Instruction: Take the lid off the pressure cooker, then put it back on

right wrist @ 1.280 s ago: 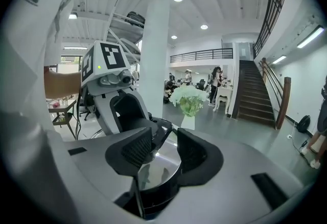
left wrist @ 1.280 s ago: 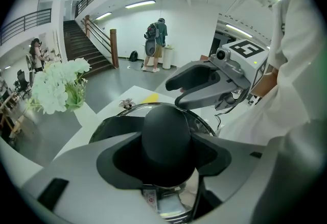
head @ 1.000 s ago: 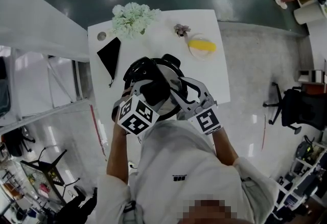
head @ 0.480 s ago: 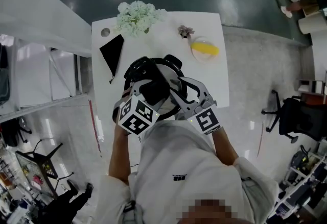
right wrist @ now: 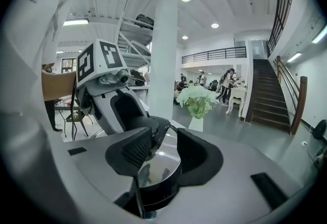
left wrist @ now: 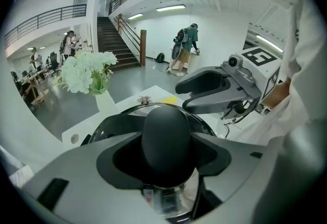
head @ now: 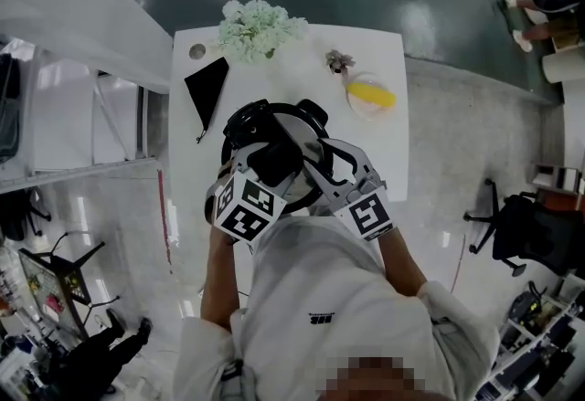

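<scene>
The steel pressure cooker [head: 294, 130] stands at the near part of the white table [head: 388, 148], with its lid on. My left gripper [head: 274, 157] comes down from the near left. It is shut on the lid's black knob [left wrist: 167, 139], which fills the space between its jaws. My right gripper [head: 315, 169] reaches in from the near right. Its ribbed pads [right wrist: 134, 149] sit on either side of the cooker's side handle [right wrist: 156, 184] at the steel rim. Each gripper shows in the other's view: the right gripper [left wrist: 190, 96] and the left gripper's cube [right wrist: 99, 59].
At the table's far edge stands a vase of white flowers [head: 259, 27]. A black pouch [head: 207, 84] lies at the far left, with a small round disc [head: 197, 51] beside it. A plate with a yellow thing [head: 370, 94] sits at the far right.
The left gripper has rolled slightly around the knob. Both hands stay in place on the cooker. The head view has drifted, so the table sits a little further right.
</scene>
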`<state>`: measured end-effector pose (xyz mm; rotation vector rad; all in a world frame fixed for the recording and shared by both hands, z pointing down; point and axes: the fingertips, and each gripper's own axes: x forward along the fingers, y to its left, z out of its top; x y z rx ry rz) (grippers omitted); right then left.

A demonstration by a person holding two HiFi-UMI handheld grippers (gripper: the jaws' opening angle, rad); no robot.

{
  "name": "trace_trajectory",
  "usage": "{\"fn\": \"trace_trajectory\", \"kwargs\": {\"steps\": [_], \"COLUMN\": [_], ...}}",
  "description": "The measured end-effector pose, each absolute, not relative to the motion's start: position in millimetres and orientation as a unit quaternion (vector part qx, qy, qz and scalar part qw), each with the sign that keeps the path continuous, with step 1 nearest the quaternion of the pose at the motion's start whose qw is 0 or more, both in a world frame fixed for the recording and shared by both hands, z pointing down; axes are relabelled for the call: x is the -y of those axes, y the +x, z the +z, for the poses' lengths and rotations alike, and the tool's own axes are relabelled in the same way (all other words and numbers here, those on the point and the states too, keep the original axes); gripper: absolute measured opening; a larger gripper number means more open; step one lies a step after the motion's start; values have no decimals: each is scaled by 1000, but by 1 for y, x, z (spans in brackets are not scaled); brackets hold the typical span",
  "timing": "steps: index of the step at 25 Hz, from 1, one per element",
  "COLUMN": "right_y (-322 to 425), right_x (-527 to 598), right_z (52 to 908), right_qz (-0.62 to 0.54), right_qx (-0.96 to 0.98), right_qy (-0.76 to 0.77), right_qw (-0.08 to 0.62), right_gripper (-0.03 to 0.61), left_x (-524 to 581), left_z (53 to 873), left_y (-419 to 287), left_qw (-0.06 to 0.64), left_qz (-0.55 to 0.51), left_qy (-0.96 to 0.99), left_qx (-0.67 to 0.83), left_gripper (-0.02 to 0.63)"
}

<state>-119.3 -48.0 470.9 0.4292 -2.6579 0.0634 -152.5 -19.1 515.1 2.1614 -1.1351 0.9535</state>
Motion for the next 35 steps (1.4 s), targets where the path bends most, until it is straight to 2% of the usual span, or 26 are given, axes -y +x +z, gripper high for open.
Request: {"fn": "trace_trajectory", "kwargs": {"steps": [14, 22, 28, 35], "right_y": [-120, -124, -121, -122], "right_x": [49, 52, 48, 45], "right_z": [476, 483, 477, 458], "right_qz": [23, 22, 31, 10], "right_qx": [967, 970, 969, 968], "right_qy": [133, 137, 153, 197], "right_qw": [214, 200, 193, 157], "right_gripper": [158, 158, 158, 130], "left_x": [23, 29, 27, 24], "left_z": [519, 524, 518, 472], "left_y": [-158, -164, -164, -168], "left_qw": [295, 286, 248, 160], "left_qz": [319, 290, 257, 188], "left_qy": [749, 742, 753, 782], "left_qx": [501, 533, 552, 572], "left_gripper": [290, 299, 319, 319]}}
